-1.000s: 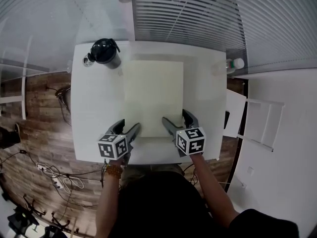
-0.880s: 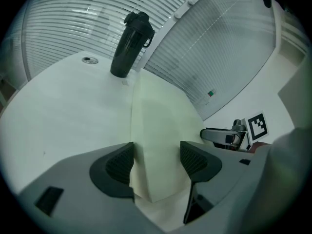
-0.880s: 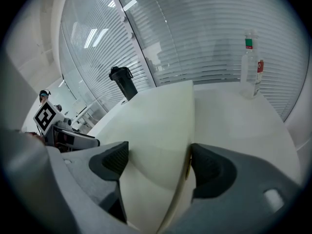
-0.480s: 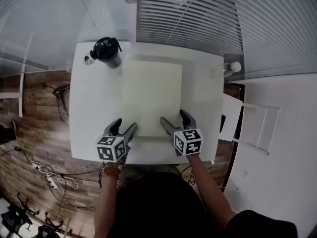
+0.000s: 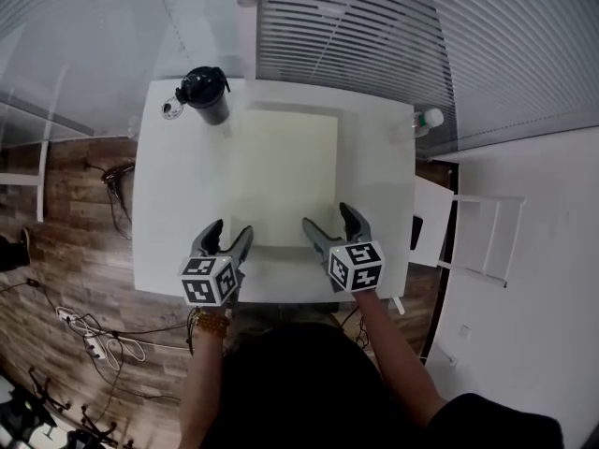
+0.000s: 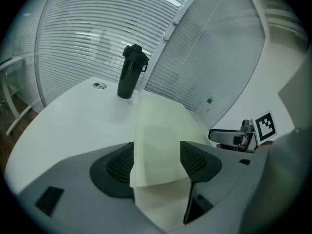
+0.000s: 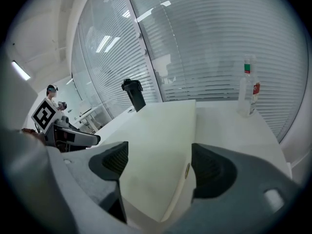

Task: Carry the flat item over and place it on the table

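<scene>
Since the pale sheet point(image 5: 285, 176) lies flat on the white surface point(image 5: 178, 204), square to its edges, treat this as the release. Left gripper point(image 5: 229, 230) and right gripper point(image 5: 328, 219) both have jaws wide apart, each straddling a near corner and clamping nothing. Back both out level and together so no jaw snags a corner. Black bottle point(image 5: 204, 96) stands near the far-left corner, no issue.

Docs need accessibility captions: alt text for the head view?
A cream flat sheet lies on a white table; the left hand-held gripper and right hand-held gripper, jaws apart, sit at its near corners. A black bottle stands far left.
</scene>
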A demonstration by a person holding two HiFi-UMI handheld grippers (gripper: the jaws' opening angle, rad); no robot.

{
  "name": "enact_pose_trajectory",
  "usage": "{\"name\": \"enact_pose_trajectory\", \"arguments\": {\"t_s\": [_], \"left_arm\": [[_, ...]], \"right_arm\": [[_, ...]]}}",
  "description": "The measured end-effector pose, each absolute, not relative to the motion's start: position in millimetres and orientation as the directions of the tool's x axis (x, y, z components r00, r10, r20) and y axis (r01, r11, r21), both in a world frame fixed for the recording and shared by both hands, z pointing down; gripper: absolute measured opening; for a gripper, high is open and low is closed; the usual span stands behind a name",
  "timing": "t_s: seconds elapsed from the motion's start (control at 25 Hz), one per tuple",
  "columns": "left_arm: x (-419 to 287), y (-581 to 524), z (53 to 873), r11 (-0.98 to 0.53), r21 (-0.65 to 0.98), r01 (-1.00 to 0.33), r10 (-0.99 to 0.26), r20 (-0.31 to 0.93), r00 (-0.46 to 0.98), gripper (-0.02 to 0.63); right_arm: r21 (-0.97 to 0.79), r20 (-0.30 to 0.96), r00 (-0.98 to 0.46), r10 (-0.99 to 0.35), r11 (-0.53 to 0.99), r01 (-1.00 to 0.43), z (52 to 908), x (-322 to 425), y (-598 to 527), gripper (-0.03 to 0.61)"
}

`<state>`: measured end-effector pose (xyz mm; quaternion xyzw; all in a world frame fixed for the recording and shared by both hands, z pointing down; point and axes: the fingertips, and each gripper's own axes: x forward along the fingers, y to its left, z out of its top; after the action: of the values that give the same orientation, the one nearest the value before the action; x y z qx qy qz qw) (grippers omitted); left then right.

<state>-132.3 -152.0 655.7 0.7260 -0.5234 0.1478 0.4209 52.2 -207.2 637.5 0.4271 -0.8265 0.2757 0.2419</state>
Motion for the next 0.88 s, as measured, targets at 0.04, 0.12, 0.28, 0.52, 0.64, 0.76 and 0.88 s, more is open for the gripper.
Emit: {"name": "enact_pose_trajectory", "arguments": {"t_s": [0.04, 0.12, 0.28, 0.52, 0.64, 0.76, 0.88], "left_arm": [[-131, -148, 653, -0.101, 0.45, -0.887, -0.641, 0.653, 0.404, 0.31], [-128, -140, 649, -0.117, 0.437, -0.892, -0.646, 0.649, 0.402, 0.31], [-125, -128, 641, -0.132, 0.425, -0.896, -0.655, 0.641, 0.401, 0.31], [-119, -110, 629, -0.153, 0.411, -0.899, -0.671, 0.624, 0.4, 0.31], [-117, -103, 623, -0.175, 0.398, -0.9, -0.671, 0.621, 0.405, 0.31], [-114, -98, 617, -0.188, 0.387, -0.902, -0.675, 0.617, 0.406, 0.31], [-112, -95, 613, -0.199, 0.378, -0.904, -0.679, 0.612, 0.405, 0.31]], "right_arm": [[-0.244, 0.631, -0.521, -0.575, 0.49, -0.837, 635, 50, -203, 0.402], [-0.239, 0.621, -0.527, -0.58, 0.5, -0.832, 630, 46, -196, 0.402], [-0.245, 0.604, -0.537, -0.589, 0.504, -0.828, 622, 42, -180, 0.402], [-0.252, 0.576, -0.543, -0.61, 0.5, -0.829, 610, 39, -162, 0.402], [-0.25, 0.567, -0.545, -0.618, 0.501, -0.828, 606, 36, -155, 0.402], [-0.248, 0.556, -0.549, -0.624, 0.507, -0.826, 601, 35, -147, 0.402], [-0.245, 0.55, -0.551, -0.628, 0.509, -0.825, 599, 35, -142, 0.402]]}}
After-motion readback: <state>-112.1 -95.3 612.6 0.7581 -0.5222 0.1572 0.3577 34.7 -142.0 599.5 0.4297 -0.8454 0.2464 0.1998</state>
